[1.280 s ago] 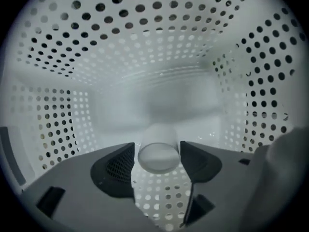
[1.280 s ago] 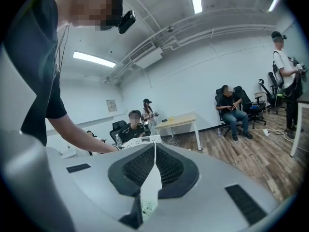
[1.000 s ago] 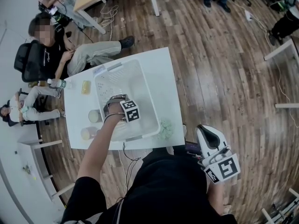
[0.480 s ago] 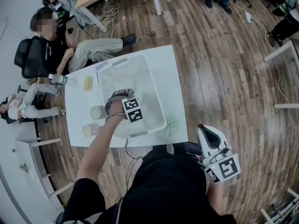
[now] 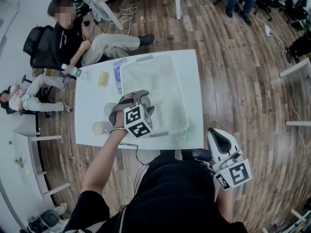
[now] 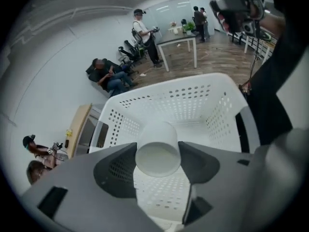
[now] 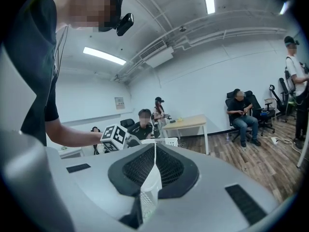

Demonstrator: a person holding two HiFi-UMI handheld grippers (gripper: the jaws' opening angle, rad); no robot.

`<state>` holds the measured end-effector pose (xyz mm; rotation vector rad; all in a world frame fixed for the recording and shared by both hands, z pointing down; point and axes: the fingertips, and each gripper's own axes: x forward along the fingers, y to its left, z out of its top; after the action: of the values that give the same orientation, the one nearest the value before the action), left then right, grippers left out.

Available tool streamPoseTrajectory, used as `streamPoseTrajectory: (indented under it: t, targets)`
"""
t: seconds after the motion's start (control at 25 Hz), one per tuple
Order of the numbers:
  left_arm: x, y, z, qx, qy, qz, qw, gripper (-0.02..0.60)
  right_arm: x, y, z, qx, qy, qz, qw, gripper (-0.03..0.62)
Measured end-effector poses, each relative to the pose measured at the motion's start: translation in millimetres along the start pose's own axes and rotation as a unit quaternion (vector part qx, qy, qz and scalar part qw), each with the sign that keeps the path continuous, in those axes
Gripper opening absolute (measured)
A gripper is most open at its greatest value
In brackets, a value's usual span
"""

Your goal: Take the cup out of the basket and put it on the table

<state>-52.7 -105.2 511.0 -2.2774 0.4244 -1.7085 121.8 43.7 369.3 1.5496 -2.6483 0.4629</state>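
Note:
A white paper cup (image 6: 158,153) lies on its side between the jaws of my left gripper (image 6: 158,159), its open mouth facing the camera; both pads press its sides. The cup hangs above the white perforated basket (image 6: 193,83). In the head view my left gripper (image 5: 132,106) hovers over the basket's (image 5: 167,72) left rim, and the cup is hidden beneath it. My right gripper (image 5: 219,141) is held low at the right, off the table's near edge. Its pads meet along a thin line in the right gripper view (image 7: 154,161), with nothing between them.
The white table (image 5: 92,98) carries a paper cup (image 5: 100,127), a yellow item (image 5: 103,78) and a green crumpled thing (image 5: 185,134). A seated person (image 5: 73,38) is just beyond the table's far left corner. Wooden floor surrounds the table.
My left gripper has risen out of the basket with the cup and drifted toward the basket's left rim. The right gripper has barely shifted.

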Motion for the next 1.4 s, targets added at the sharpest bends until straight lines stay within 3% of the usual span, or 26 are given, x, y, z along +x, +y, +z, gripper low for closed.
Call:
streamPoseTrajectory:
  t: [0.2,0.4,0.68,0.96,1.04,1.16,1.4]
  targets:
    - [-68,16,-24,-0.073,-0.042,0.047,0.9953,0.273,24,22,10,-0.015,0.0,0.027,1.0,0.026]
    - [-119,15,-99,-0.161,-0.007,0.086,0.9831,0.273,51,46,14,-0.028,0.008,0.066,0.997,0.026]
    - [-149,-27,-208,-0.275,0.072,0.095,0.954,0.274,87,74,14,-0.039,0.022,0.109,0.993,0.026]
    - [-143,-95,-271,-0.376,0.106,0.054,0.9192,0.274,110,97,8,-0.047,0.04,0.138,0.989,0.026]
    - [-131,-115,-289,-0.384,0.136,0.045,0.9121,0.275,116,102,5,-0.05,0.044,0.143,0.987,0.026]
    - [-107,-148,-312,-0.373,0.188,0.023,0.9081,0.273,120,109,2,-0.052,0.049,0.146,0.987,0.026]
    - [-50,-175,-329,-0.354,0.213,-0.028,0.9104,0.275,124,116,2,-0.06,0.059,0.14,0.987,0.026]
